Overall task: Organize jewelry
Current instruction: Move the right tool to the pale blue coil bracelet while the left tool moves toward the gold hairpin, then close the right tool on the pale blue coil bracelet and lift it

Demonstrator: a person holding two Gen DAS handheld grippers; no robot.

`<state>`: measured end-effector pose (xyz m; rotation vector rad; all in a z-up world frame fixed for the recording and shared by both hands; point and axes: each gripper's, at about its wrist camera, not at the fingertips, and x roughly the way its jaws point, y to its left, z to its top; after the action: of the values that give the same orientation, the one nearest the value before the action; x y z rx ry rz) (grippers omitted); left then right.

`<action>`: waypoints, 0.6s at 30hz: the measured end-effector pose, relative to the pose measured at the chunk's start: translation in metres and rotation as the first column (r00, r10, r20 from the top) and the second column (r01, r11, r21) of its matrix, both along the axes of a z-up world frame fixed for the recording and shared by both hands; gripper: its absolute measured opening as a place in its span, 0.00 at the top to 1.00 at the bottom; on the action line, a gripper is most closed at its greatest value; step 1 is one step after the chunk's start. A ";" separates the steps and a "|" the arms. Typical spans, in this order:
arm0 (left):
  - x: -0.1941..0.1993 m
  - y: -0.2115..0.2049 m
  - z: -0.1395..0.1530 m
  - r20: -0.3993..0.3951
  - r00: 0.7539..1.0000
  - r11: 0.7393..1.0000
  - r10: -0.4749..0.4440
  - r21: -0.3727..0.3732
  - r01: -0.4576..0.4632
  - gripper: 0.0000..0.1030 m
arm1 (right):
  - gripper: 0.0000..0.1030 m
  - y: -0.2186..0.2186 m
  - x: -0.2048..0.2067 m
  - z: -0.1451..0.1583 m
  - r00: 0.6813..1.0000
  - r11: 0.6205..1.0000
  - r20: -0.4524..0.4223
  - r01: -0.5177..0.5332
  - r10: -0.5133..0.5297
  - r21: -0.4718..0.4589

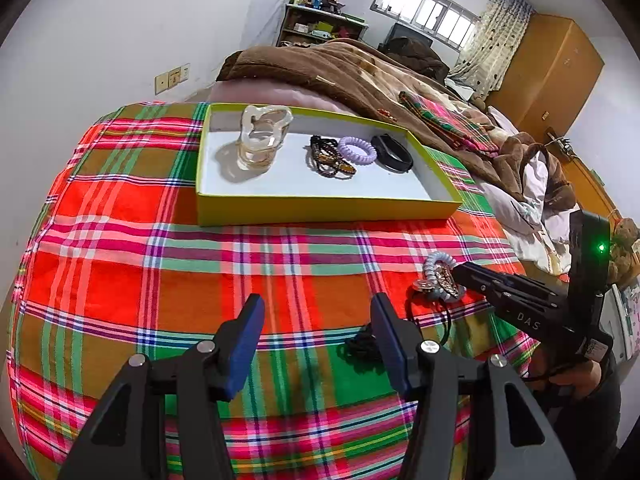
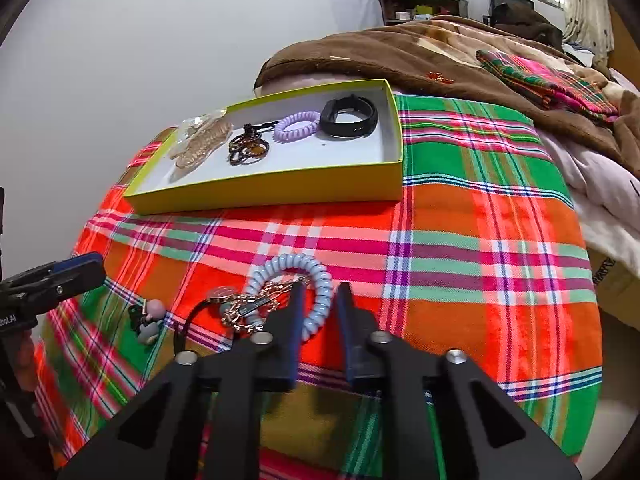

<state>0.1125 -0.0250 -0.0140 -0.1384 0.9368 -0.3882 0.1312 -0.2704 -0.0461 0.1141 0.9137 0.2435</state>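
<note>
A yellow-green tray [image 1: 328,210] [image 2: 264,190] on the plaid cloth holds a clear hair claw [image 1: 262,136] [image 2: 200,138], a dark beaded bracelet [image 1: 330,156] [image 2: 248,147], a purple coil hair tie [image 1: 357,150] [image 2: 297,125] and a black wristband [image 1: 392,153] [image 2: 349,116]. A light-blue coil hair tie [image 2: 316,304] [image 1: 438,264] lies on the cloth beside a gold hair clip [image 2: 252,306] [image 1: 444,280]. My right gripper [image 2: 320,292] [image 1: 456,270] is partly open with its fingers astride the blue coil's right side. My left gripper [image 1: 316,308] is open and empty above the cloth.
A black hair elastic [image 1: 360,346] lies by my left gripper's right finger. A small grey charm [image 2: 150,320] and a black cord [image 2: 188,328] lie left of the clip. A brown blanket [image 1: 360,76] and a folded plaid cloth [image 2: 548,76] lie behind the tray.
</note>
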 end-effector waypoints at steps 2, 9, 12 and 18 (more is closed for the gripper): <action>0.000 -0.003 0.000 -0.001 1.000 1.000 -0.006 0.005 0.006 0.45 | 0.90 0.000 -0.001 0.000 1.000 1.000 0.002 -0.009 0.009 0.007; -0.001 -0.007 0.001 -0.002 1.000 1.000 -0.015 0.013 0.015 0.45 | 0.91 -0.012 -0.014 0.018 0.996 0.998 0.081 0.023 -0.028 0.066; -0.001 -0.010 0.001 -0.002 1.000 1.000 -0.021 0.015 0.021 0.45 | 0.91 -0.015 -0.019 0.026 0.996 0.993 0.092 0.008 -0.019 0.115; -0.003 -0.020 0.000 -0.004 0.999 0.999 -0.048 0.022 0.048 0.45 | 1.00 -0.014 -0.028 0.027 0.995 0.977 0.093 -0.057 0.038 0.205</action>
<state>0.1096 -0.0447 -0.0137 -0.0963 0.9491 -0.4216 0.1031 -0.2841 -0.0188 0.2727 0.8013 0.3857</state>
